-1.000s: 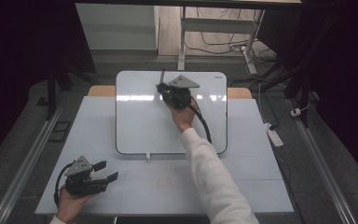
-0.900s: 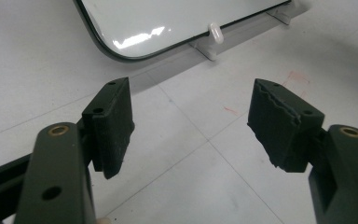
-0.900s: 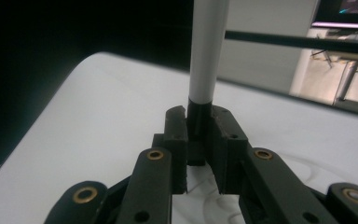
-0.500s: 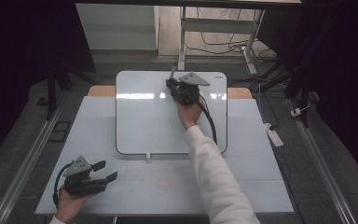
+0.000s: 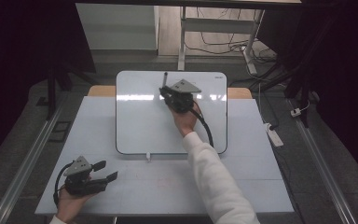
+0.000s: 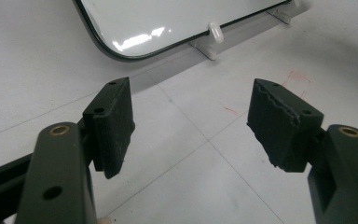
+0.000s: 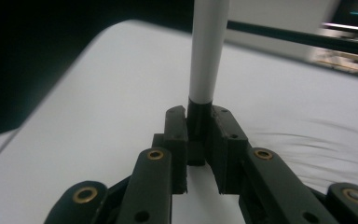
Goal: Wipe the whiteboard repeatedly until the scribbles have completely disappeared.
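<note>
The whiteboard (image 5: 140, 121) lies flat on the table (image 5: 261, 186), its far edge past the table's far edge; bare table runs along the whiteboard's near edge and both sides. The right gripper (image 5: 168, 91) sits over the whiteboard's far part, jaws clamped on a marker (image 7: 208, 51); the marker's dark end is hidden between the pads, its far end cut off in the right gripper view; its long axis points toward the whiteboard's far edge. The left gripper (image 6: 191, 123) rests near the whiteboard's near left corner, jaws wide, holding nothing.
</note>
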`<state>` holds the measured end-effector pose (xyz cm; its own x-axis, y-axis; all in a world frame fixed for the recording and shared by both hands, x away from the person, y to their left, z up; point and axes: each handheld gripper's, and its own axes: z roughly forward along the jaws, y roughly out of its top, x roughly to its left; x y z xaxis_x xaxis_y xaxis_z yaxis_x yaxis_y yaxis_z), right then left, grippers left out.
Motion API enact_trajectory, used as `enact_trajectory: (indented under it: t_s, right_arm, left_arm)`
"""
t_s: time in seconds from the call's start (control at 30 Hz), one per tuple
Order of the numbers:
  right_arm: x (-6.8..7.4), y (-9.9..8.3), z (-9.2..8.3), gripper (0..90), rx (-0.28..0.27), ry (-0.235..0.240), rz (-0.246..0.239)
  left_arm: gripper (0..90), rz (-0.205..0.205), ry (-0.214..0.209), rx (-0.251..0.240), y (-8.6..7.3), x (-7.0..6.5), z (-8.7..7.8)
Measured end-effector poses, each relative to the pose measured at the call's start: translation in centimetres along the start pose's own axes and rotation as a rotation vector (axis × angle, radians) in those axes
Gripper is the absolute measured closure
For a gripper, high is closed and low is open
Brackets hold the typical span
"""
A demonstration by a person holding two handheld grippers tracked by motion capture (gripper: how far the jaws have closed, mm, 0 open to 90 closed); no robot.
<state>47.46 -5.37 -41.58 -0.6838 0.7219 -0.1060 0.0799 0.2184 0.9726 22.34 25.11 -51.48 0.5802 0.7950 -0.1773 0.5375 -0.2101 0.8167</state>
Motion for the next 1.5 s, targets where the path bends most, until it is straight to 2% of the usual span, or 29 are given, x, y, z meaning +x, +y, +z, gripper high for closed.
enact_trajectory:
  t_s: [0.07,0.13,0.2,0.23,0.27,0.3,0.33,0.43,0.5,0.53,0.57,0.6,0.63,0.73,0.77,0.83,0.87,0.9,0.97,1.03,1.07,1.13,1.2,1.27,1.33,1.37,1.43,1.47,1.5]
  right_arm:
    - [-1.0,0.1,-0.5,77.5,-0.014,-0.028,0.068]
    - [0.5,-0.3,0.0,77.5,0.003,0.037,0.027]
    - [1.1,-0.4,0.2,77.5,0.014,0.053,-0.007]
    - [1.3,-0.5,0.1,77.5,0.017,0.043,-0.030]
    - [0.9,-0.5,0.0,77.5,0.010,0.028,-0.015]
    - [0.1,-0.4,-0.4,77.5,0.001,-0.012,0.011]
    - [-1.2,-0.2,-1.1,77.6,-0.025,-0.095,0.059]
    - [-0.9,-0.2,-1.0,77.5,-0.032,-0.089,0.077]
    - [0.8,-0.5,-0.1,77.5,-0.013,0.007,0.021]
    - [1.5,-0.4,0.4,77.5,0.010,0.016,-0.076]
    - [1.5,-0.4,0.4,77.5,0.010,0.016,-0.076]
    - [0.6,-0.1,0.3,77.5,0.000,-0.010,-0.055]
    - [-2.2,0.8,-0.4,77.5,-0.041,-0.105,0.056]
    - [-3.8,1.4,-0.6,77.5,-0.055,-0.122,0.099]
    - [-3.3,1.4,-0.5,77.5,-0.042,-0.109,0.084]
    - [-1.3,1.1,0.2,77.5,0.004,-0.005,-0.015]
    - [-0.5,0.9,0.5,77.5,0.021,0.023,-0.068]
    - [-0.5,1.0,0.6,77.5,0.023,0.022,-0.084]
    - [-2.2,1.4,0.0,77.5,-0.013,-0.068,0.000]
    - [-3.6,1.4,-0.4,77.5,-0.045,-0.091,0.098]
    - [-3.2,1.3,-0.4,77.5,-0.037,-0.081,0.091]
    - [-1.3,0.8,0.2,77.5,0.005,0.020,-0.003]
    - [-0.8,0.7,0.2,77.5,0.017,0.017,-0.063]
    - [-2.9,1.0,-0.6,77.5,-0.015,-0.081,0.026]
    - [-3.9,1.0,-1.1,77.5,-0.029,-0.095,0.091]
    - [-3.3,0.9,-1.1,77.5,-0.015,-0.077,0.066]
    - [-1.3,0.5,-0.6,77.5,0.020,0.007,-0.040]
    - [-0.8,0.5,-0.5,77.5,0.034,0.007,-0.077]
    - [-1.2,0.6,-0.5,77.5,0.026,0.004,-0.068]
  left_arm:
    - [31.8,-0.001,0.000,-0.006,0.0,0.0,-0.1]
    - [31.9,-0.006,-0.004,-0.006,0.1,0.0,0.1]
    - [31.9,-0.002,-0.005,-0.001,0.1,0.0,0.1]
    - [31.9,-0.002,-0.005,-0.001,0.1,0.0,0.1]
    - [31.9,-0.002,-0.003,-0.002,0.0,0.0,0.0]
    - [31.9,-0.001,-0.002,-0.005,0.0,-0.1,0.0]
    - [31.9,-0.005,0.000,-0.009,0.0,-0.1,-0.1]
    - [32.0,-0.008,-0.002,-0.010,0.1,0.0,0.0]
    - [32.0,-0.005,-0.005,-0.006,0.1,0.0,0.1]
    - [32.0,-0.005,-0.005,-0.003,0.1,0.0,0.1]
    - [32.0,-0.003,-0.004,-0.003,0.1,0.0,0.0]
    - [32.1,-0.002,-0.001,-0.006,0.0,0.0,0.0]
    - [32.1,-0.005,-0.001,-0.009,0.0,-0.1,-0.1]
    - [32.1,-0.009,0.000,-0.013,0.0,0.0,-0.2]
    - [32.2,-0.010,-0.001,-0.012,0.1,0.1,-0.1]
    - [32.1,-0.010,-0.002,-0.008,0.1,0.2,0.1]
    - [32.2,-0.008,-0.004,-0.005,0.1,0.2,0.1]
    - [32.2,-0.006,-0.001,-0.003,0.1,0.1,0.1]
    - [32.1,-0.006,0.002,-0.004,0.0,0.0,0.0]
    - [32.2,-0.011,0.002,-0.013,0.0,0.0,-0.2]
    - [32.2,-0.012,0.003,-0.014,0.0,0.1,-0.2]
    - [32.2,-0.014,0.002,-0.009,0.1,0.2,0.0]
    - [32.2,-0.011,0.004,-0.002,0.0,0.1,0.1]
    - [32.2,-0.009,0.004,-0.005,-0.1,-0.1,-0.1]
    - [32.2,-0.009,0.002,-0.012,0.0,0.0,-0.2]
    - [32.2,-0.012,0.004,-0.012,0.0,0.0,-0.1]
    - [32.3,-0.014,0.001,-0.005,0.1,0.1,0.1]
    - [32.3,-0.011,0.002,-0.001,0.0,0.1,0.1]
    - [32.3,-0.010,0.004,0.000,0.0,0.1,0.1]
